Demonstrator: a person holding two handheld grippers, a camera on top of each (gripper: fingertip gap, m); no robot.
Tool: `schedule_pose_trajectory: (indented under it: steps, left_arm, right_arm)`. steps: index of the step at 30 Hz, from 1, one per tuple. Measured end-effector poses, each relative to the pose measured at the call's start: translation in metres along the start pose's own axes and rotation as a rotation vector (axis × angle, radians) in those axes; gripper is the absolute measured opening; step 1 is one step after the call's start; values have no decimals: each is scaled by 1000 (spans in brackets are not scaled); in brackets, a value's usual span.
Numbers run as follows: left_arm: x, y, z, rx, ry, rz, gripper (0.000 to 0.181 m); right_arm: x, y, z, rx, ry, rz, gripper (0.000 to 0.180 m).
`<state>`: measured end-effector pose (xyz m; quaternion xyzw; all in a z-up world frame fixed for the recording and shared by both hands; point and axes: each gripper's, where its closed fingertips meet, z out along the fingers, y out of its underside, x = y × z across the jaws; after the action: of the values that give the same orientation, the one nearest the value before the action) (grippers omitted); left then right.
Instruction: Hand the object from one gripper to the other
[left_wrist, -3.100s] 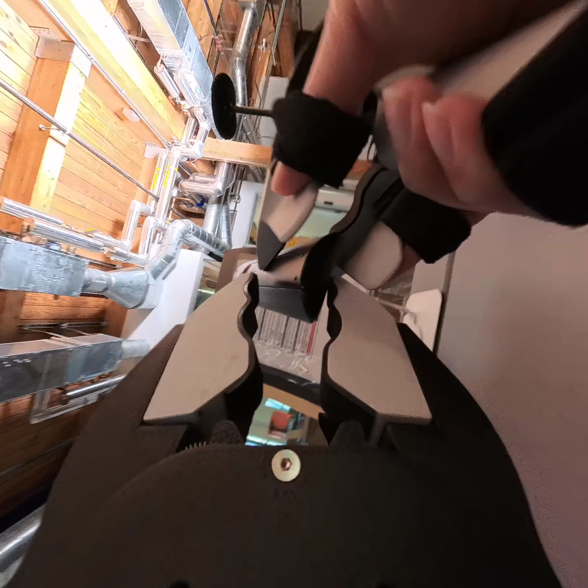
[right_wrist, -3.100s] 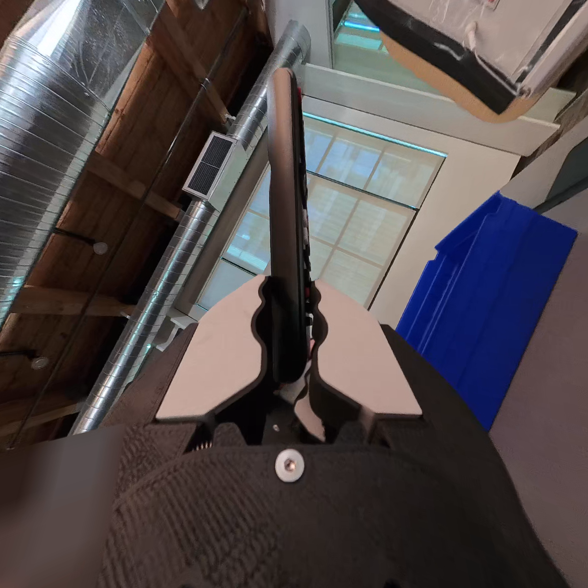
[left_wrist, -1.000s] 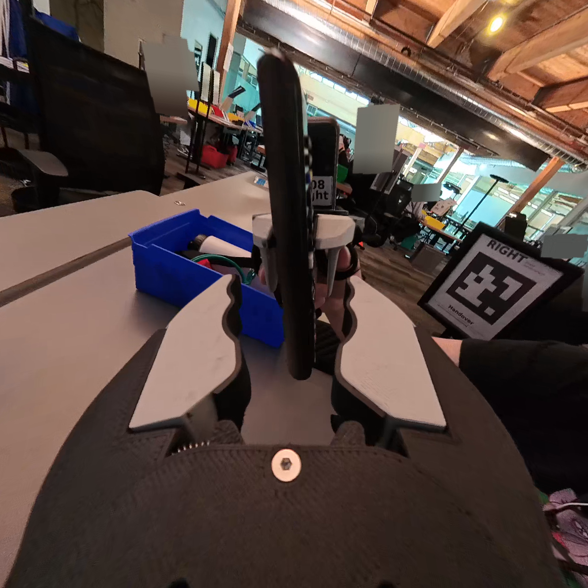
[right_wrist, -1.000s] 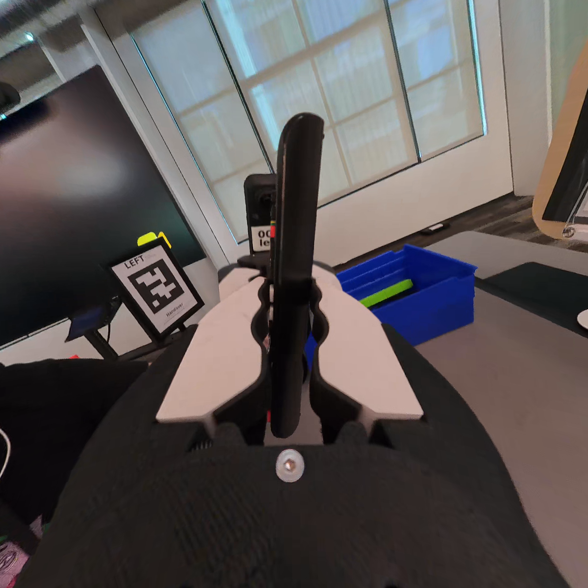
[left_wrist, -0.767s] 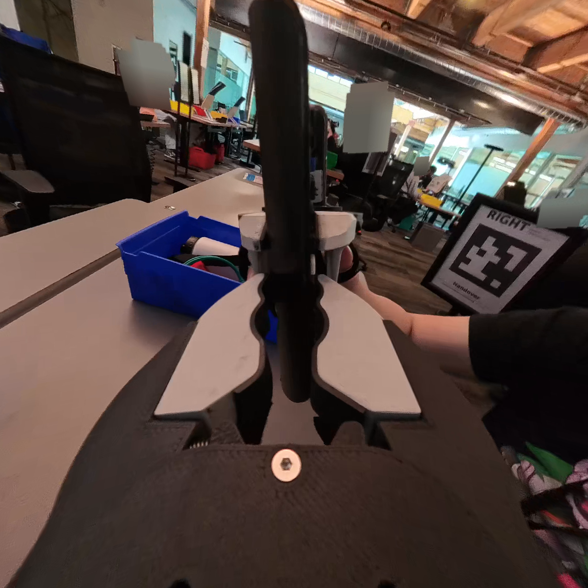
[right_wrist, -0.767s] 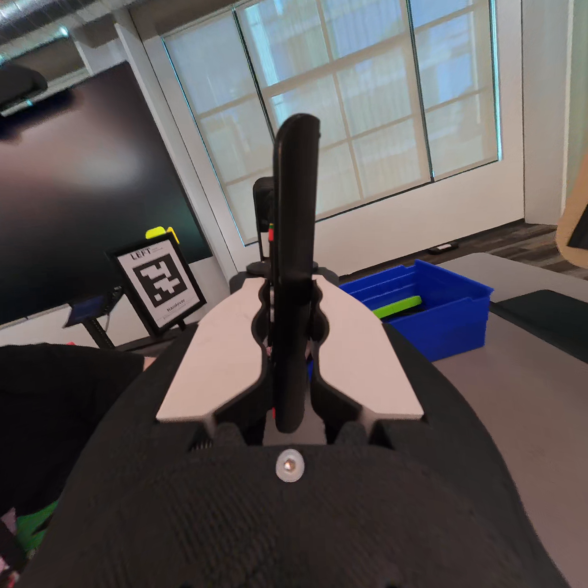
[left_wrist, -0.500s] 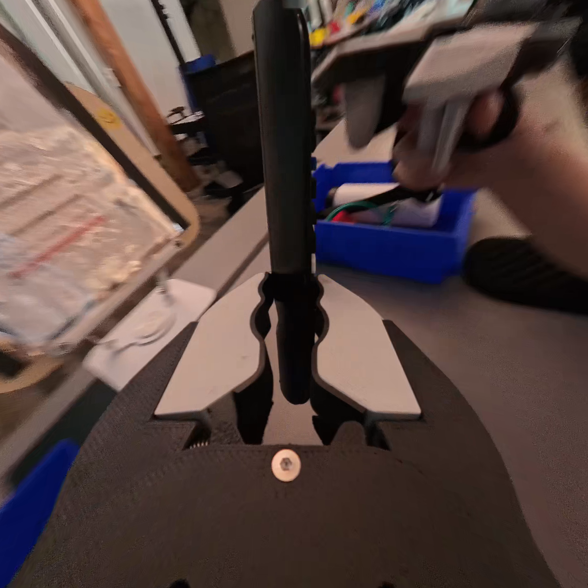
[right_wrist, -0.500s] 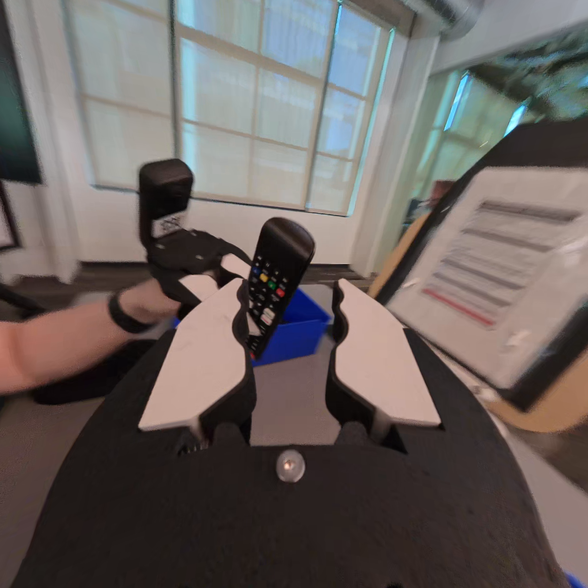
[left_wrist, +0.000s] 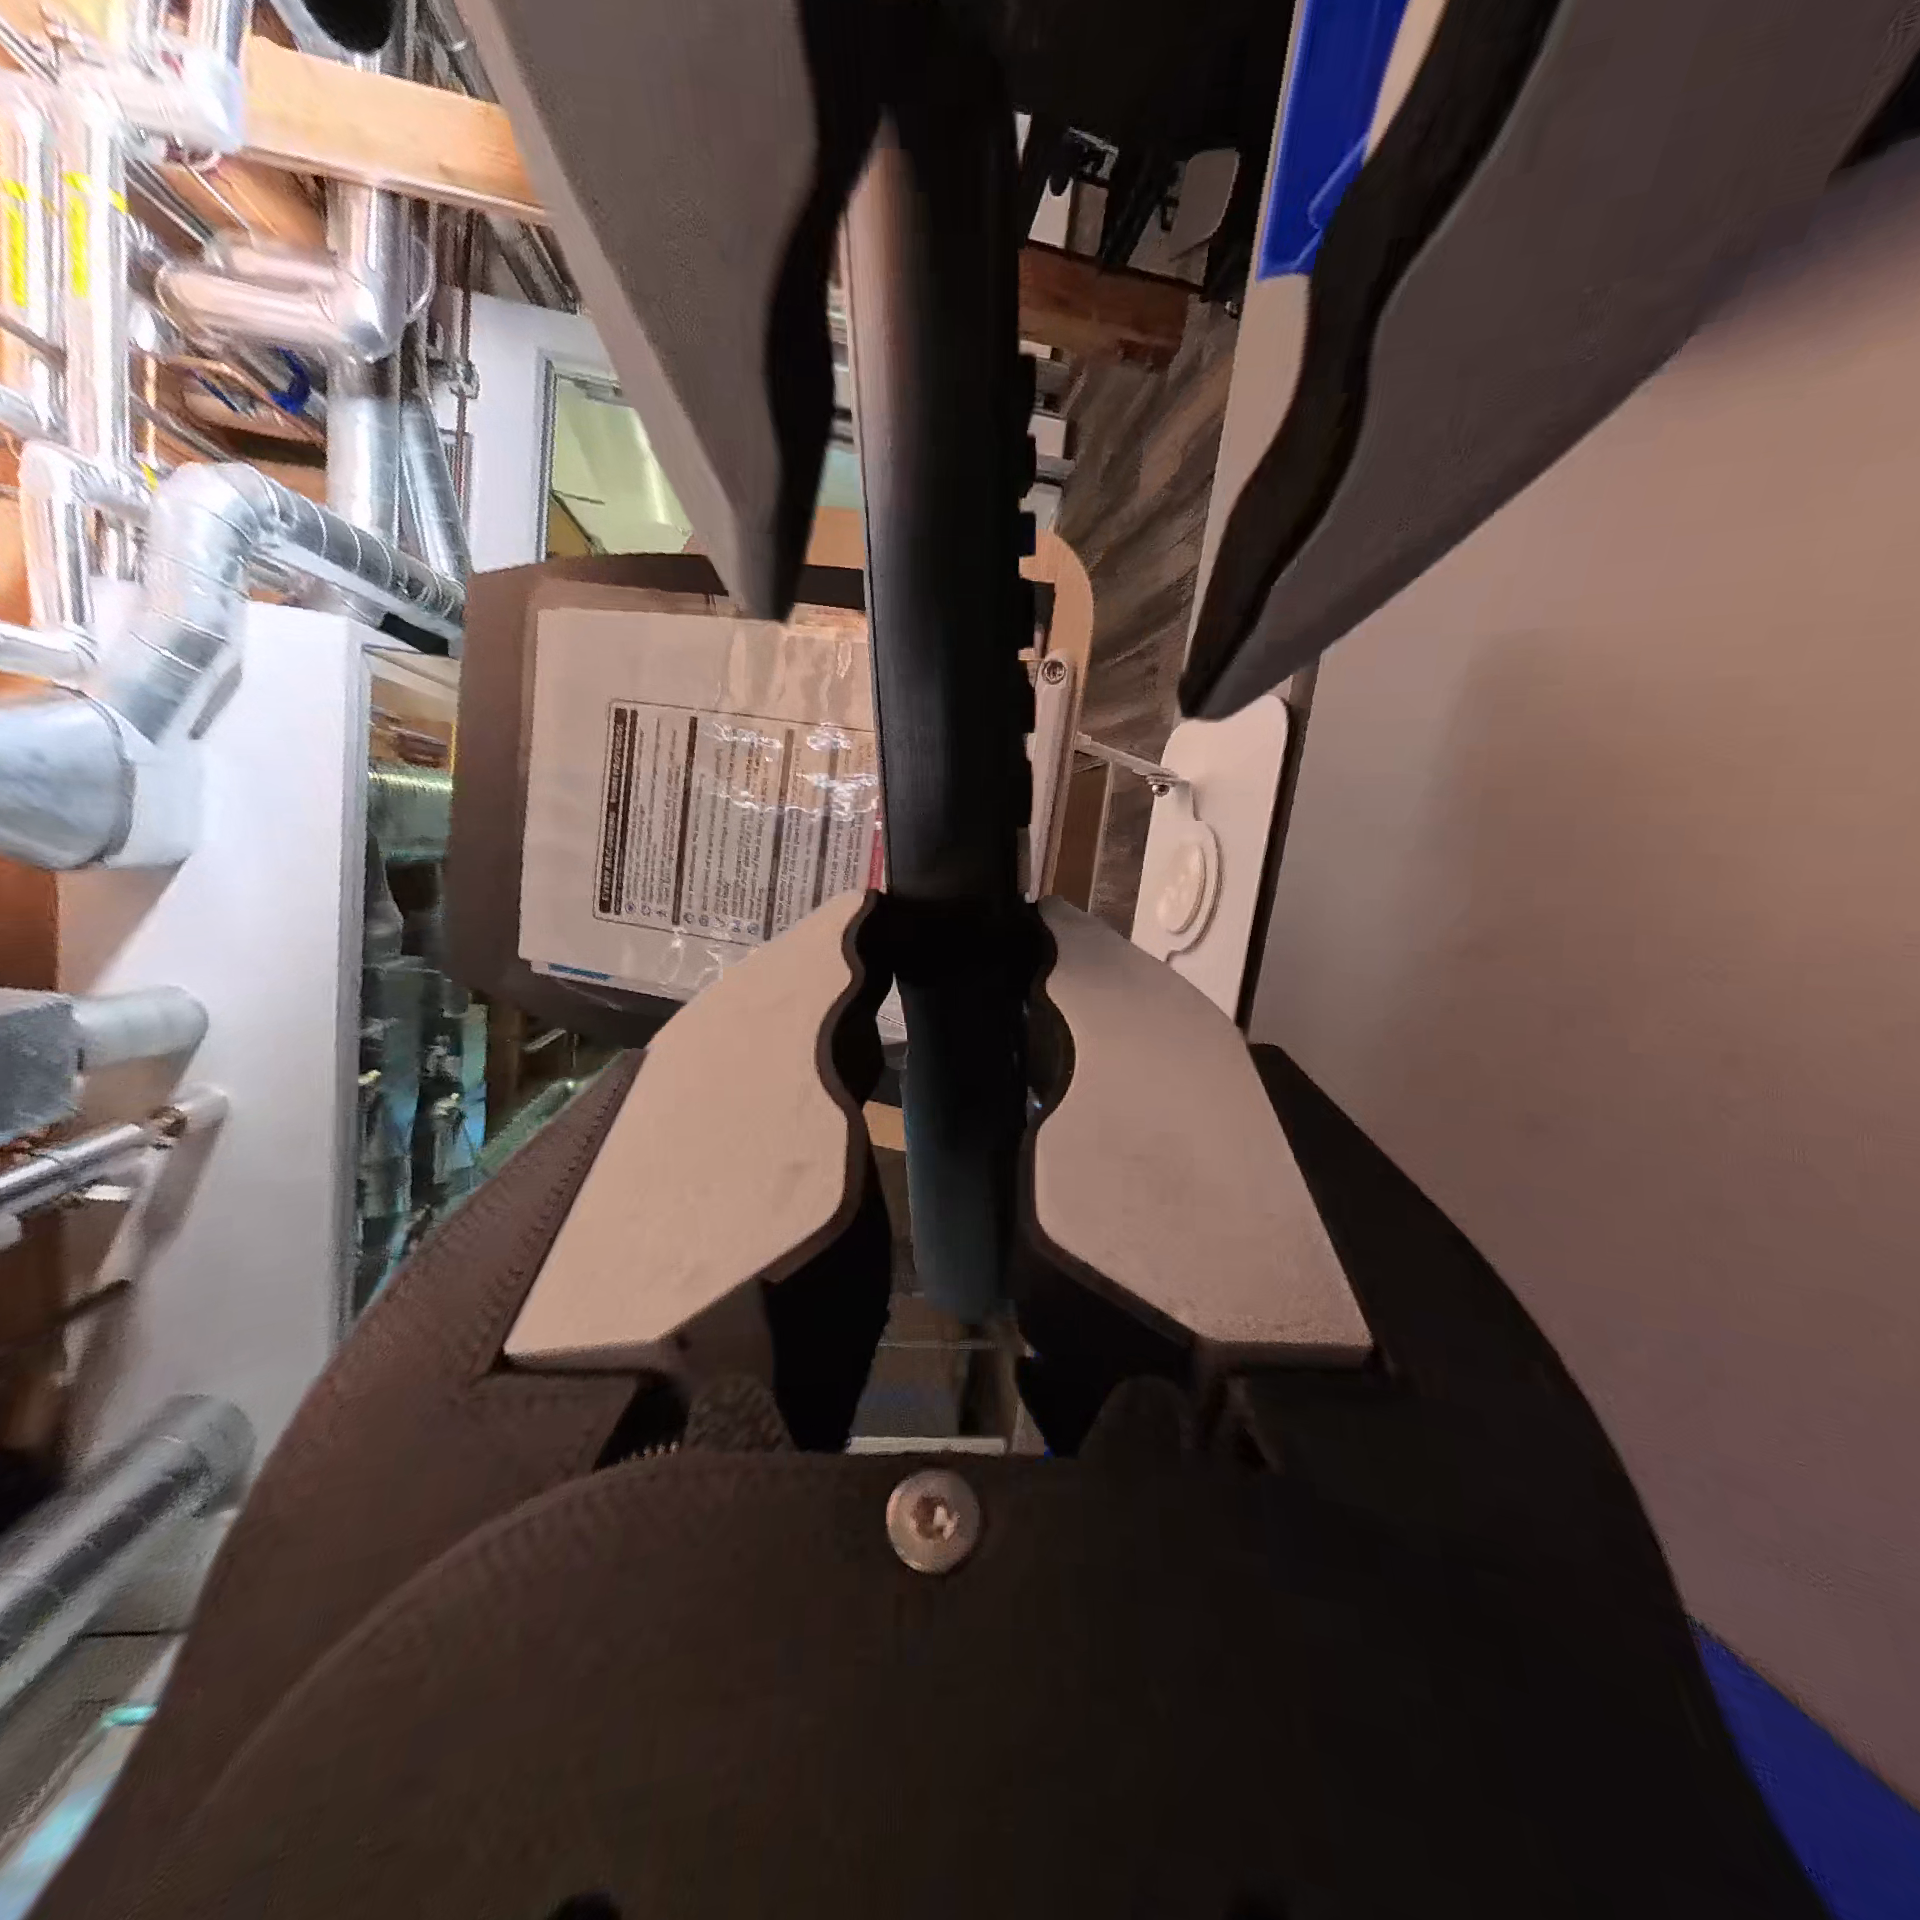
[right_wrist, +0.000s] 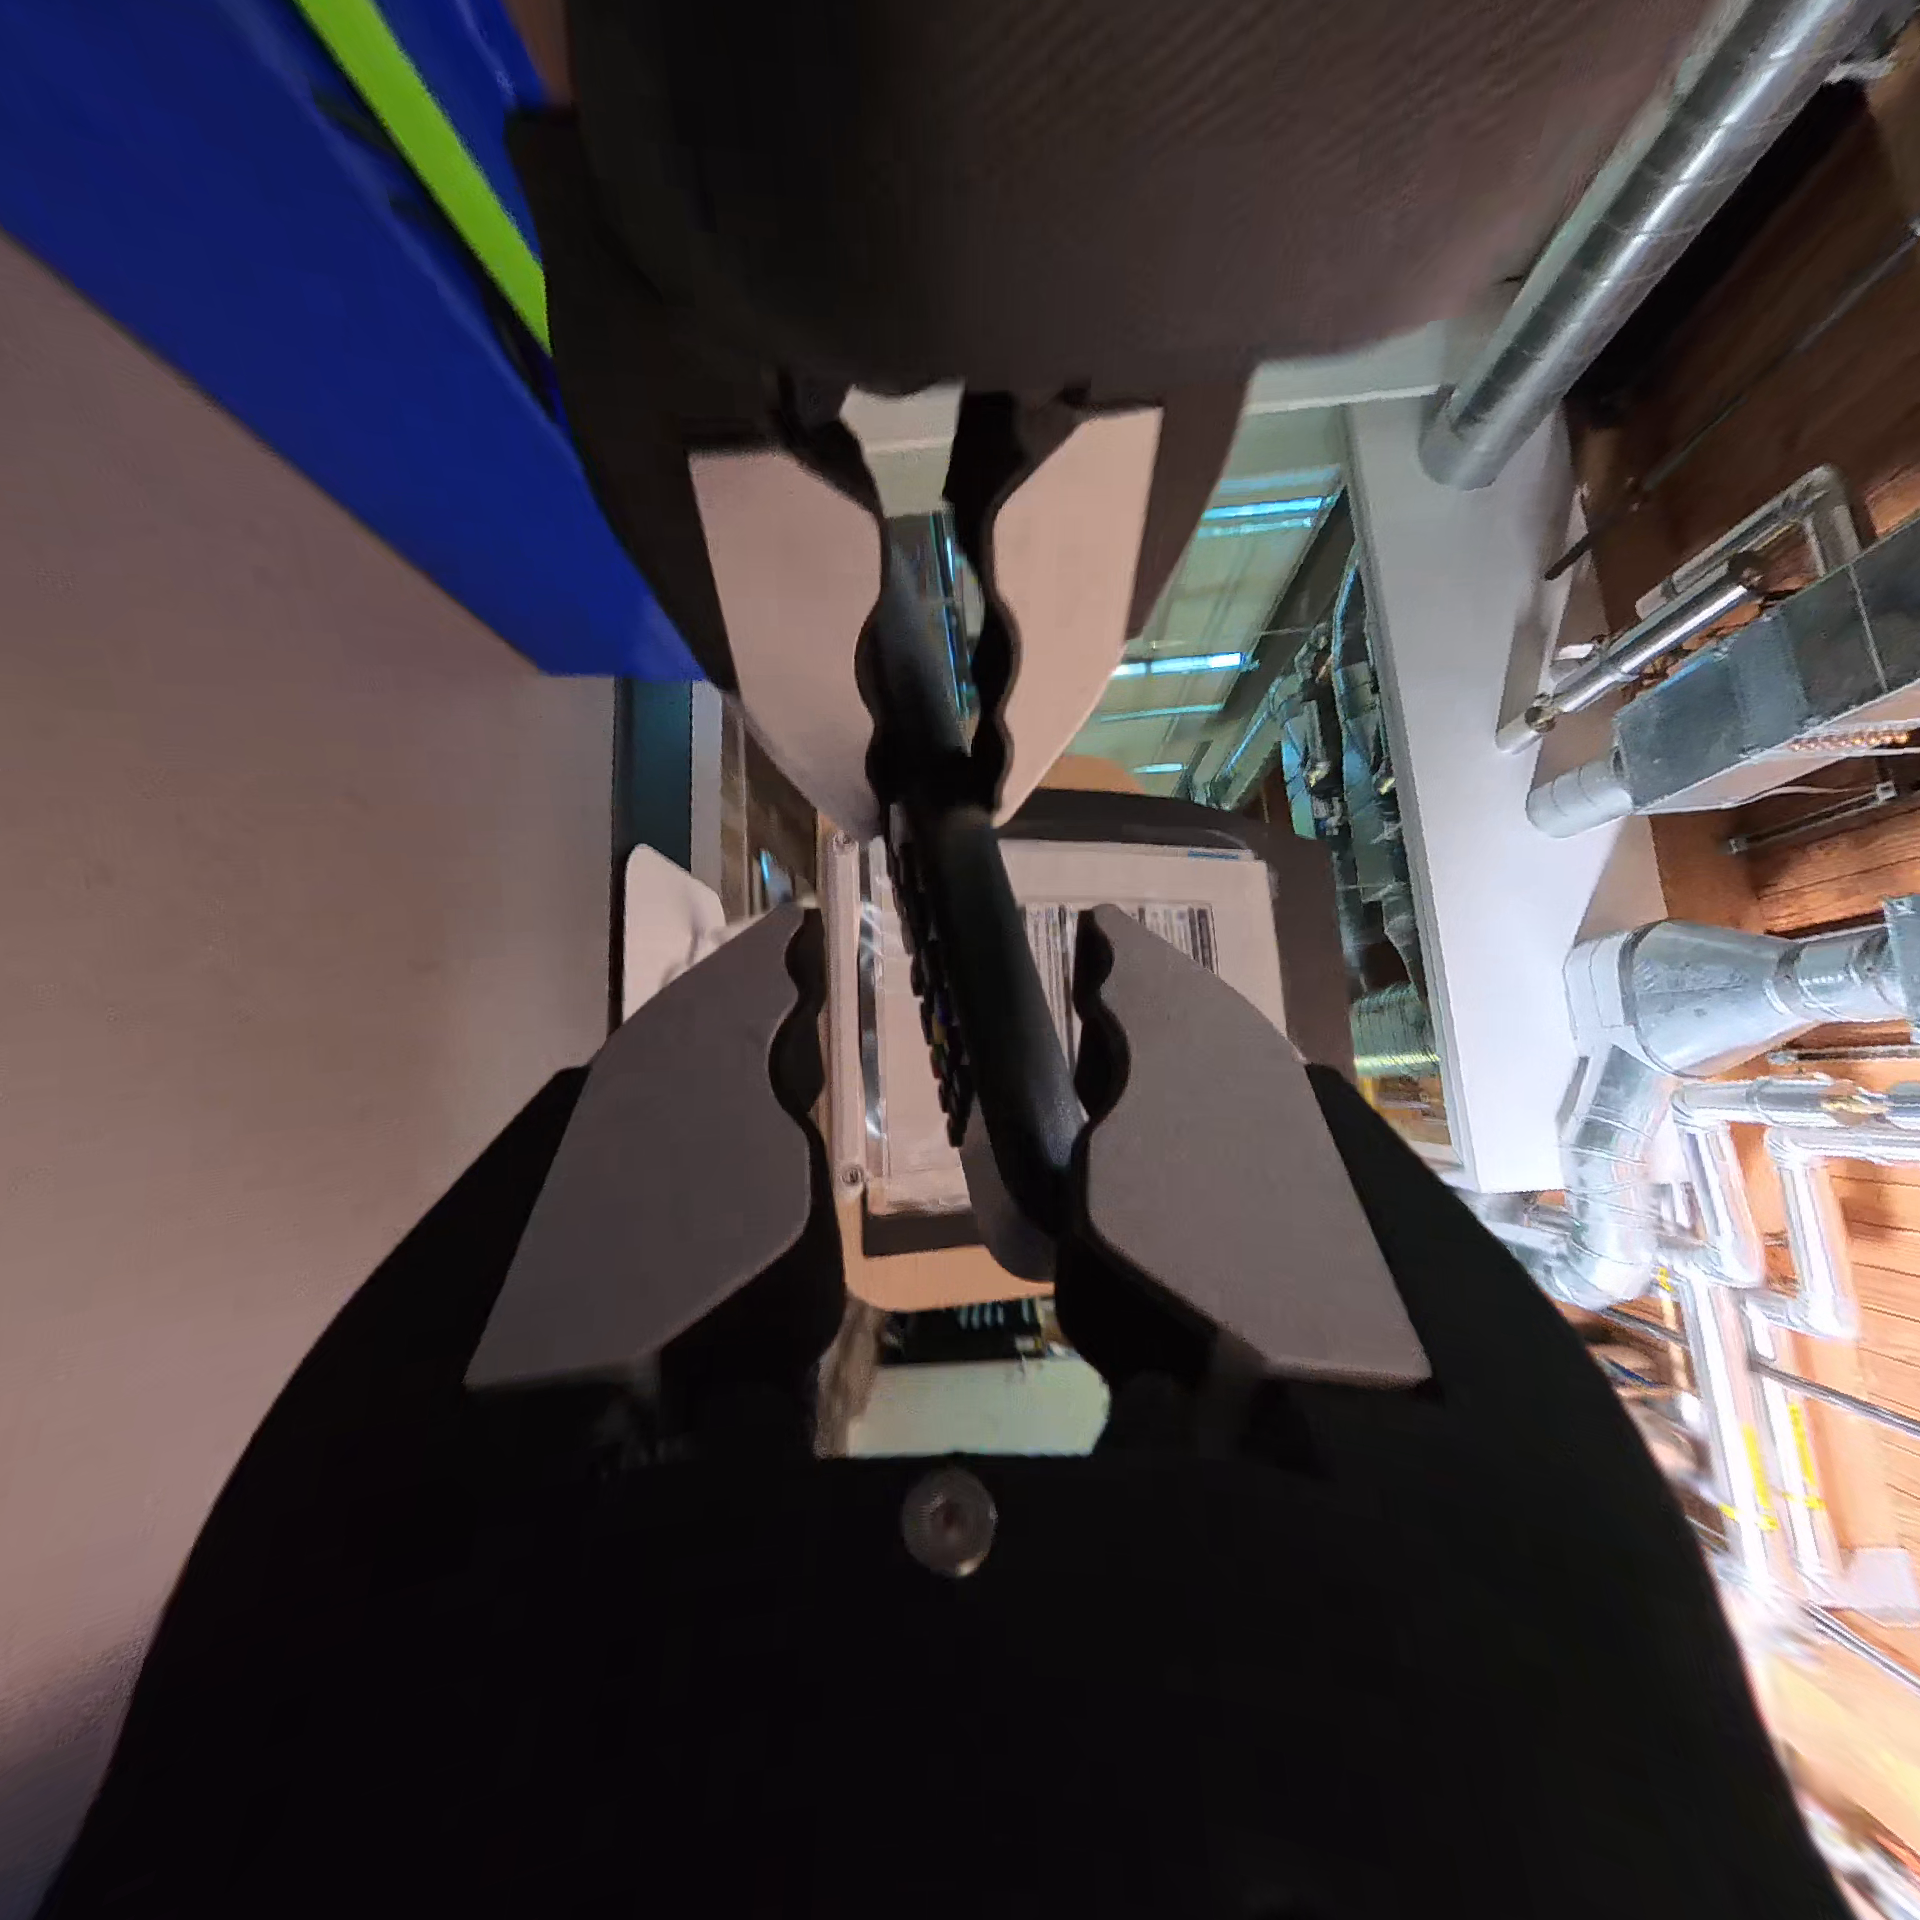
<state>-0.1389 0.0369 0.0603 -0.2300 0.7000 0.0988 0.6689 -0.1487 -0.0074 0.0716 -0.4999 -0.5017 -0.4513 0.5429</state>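
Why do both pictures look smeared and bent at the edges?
Left wrist view: pipes streak with motion blur; the remote stays fairly sharp. Right wrist view: ducts smear at the right edge, the blue bin bows from the wide lens.

Remote: black body; in the right wrist view its buttons are black with some coloured ones. Left gripper: grey fingers, black wavy pads, black ribbed body. Right gripper: same colours. Bin: blue, holding a lime-green strip. Table: grey. Ducts: silver
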Motion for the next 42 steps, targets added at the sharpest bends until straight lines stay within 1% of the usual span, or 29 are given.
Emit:
schedule_pose_trajectory:
  steps: [3,6,8,10,13,20,23,26,27,29,32,33,35,37,39,42]
  left_arm:
    - [4,-5,-1,19,13,17,23]
    - [11,-4,0,-23,42,58,23]
    - [15,-4,1,-42,57,78,23]
    - [16,-6,0,-25,66,63,23]
    - [17,-9,-1,4,82,31,23]
    - [13,-23,-10,73,79,22,23]
    - [10,-30,-15,107,83,0,24]
    - [-1,-37,-22,159,62,-82,24]
    - [-9,-39,-24,171,40,-135,28]
    - [-29,-40,-31,194,-2,-260,43]
    - [-62,-42,-50,307,-52,-463,55]
    - [-73,-43,-58,361,-55,-546,57]
    - [-89,-43,-70,473,-15,-728,59]
    - [-93,-46,-77,584,100,-896,58]
    - [-90,-50,-79,681,248,-1062,58]
    - [-81,-59,-79,805,505,-1275,57]
  right_arm:
    - [-2,15,5,-93,19,-51,42]
    - [-7,21,9,-151,9,-66,34]
    - [-12,15,9,-131,-5,-88,32]
    - [-13,13,10,-126,5,-94,30]
    - [-11,17,9,-124,12,-97,27]
    - [-9,27,9,-134,51,-125,26]
    - [-6,26,6,-94,76,-68,25]
    - [7,23,1,-50,139,6,26]
    - [14,25,-1,-58,169,20,26]
    - [25,31,-6,-76,223,66,25]
    - [45,42,-15,-42,301,263,25]
    - [51,45,-19,-12,315,369,25]
    - [60,43,-23,99,289,645,25]
    - [65,32,-26,268,207,931,25]
    - [68,16,-29,436,94,1168,25]
    - [66,0,-28,570,-45,1370,25]
